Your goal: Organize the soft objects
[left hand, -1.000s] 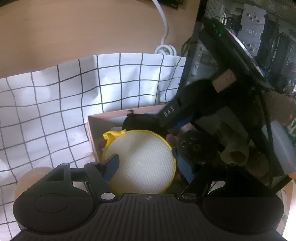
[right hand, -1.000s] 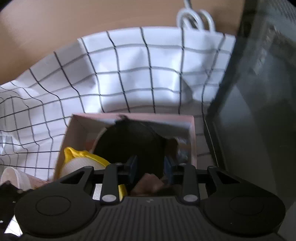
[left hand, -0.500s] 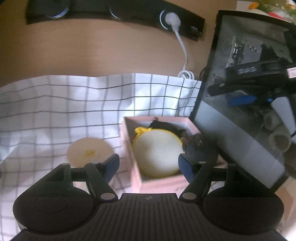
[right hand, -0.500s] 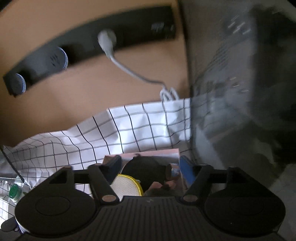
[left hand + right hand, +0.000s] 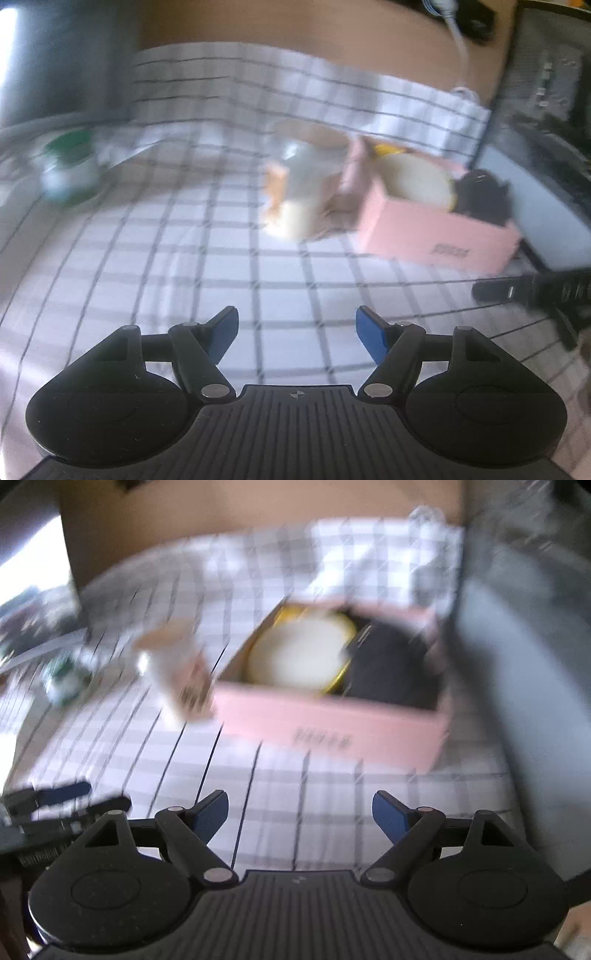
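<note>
**Box looks packed, you're probably near the end**

Both your grippers are spread wide and carrying nothing: the left gripper [image 5: 297, 334] and right gripper [image 5: 300, 814] hang over bare checked cloth [image 5: 229, 266], well short of the pink box [image 5: 332, 723]. Inside it you've got the round cream pad with yellow trim [image 5: 299, 657] on the left and the black soft thing [image 5: 391, 668] on the right, touching each other. So the soft stuff seems sorted. What's left, my guess: nothing soft shows on the cloth. The paper cup [image 5: 173, 668] beside the box and the green-capped bottle [image 5: 70, 166] farther left aren't soft. Frames are blurry though.
</note>
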`<state>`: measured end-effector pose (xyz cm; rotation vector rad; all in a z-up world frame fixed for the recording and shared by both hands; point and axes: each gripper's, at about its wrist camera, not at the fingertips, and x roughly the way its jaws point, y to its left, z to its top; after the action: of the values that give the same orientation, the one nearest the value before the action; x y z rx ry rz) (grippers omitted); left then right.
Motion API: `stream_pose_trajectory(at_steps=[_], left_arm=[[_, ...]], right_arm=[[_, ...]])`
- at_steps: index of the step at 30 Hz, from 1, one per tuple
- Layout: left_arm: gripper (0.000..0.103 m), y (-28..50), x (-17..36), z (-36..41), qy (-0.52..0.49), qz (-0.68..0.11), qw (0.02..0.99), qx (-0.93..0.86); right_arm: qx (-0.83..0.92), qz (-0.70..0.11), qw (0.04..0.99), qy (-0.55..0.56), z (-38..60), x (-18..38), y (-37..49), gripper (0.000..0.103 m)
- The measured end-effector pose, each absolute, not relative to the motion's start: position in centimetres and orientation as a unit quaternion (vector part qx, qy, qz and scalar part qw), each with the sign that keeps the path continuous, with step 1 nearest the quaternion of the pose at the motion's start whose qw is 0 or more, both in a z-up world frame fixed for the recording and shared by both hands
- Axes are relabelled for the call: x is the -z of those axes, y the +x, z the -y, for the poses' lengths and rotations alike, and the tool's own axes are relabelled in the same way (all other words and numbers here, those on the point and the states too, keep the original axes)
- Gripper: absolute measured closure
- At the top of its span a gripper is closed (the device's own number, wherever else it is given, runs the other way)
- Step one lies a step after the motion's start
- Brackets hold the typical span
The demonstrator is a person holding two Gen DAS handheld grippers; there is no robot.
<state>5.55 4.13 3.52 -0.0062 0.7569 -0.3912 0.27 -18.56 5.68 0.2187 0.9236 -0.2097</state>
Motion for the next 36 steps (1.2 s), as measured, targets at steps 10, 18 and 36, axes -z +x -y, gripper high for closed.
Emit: stream_pose_trajectory(at_steps=[10, 18, 36], left_arm=[[0.028, 1.8, -0.9, -1.3, -0.007, -0.351, 0.933, 0.077], [0.026, 1.6, -0.1, 1.6, 0.019, -0.334, 0.941, 0.041], [0.024, 1.6, 0.0, 1.9, 0.015, -0.329, 0.944, 0.025]], right_arm=[[0.032, -0.453, 0.891, 0.02, 17.9, -0.9, -0.1, 0.0], [0.042, -0.414, 0.909, 0.022, 19.4, -0.5, 0.3, 0.0], [0.03, -0.371, 0.928, 0.016, 19.5, 0.0, 0.1, 0.0]])
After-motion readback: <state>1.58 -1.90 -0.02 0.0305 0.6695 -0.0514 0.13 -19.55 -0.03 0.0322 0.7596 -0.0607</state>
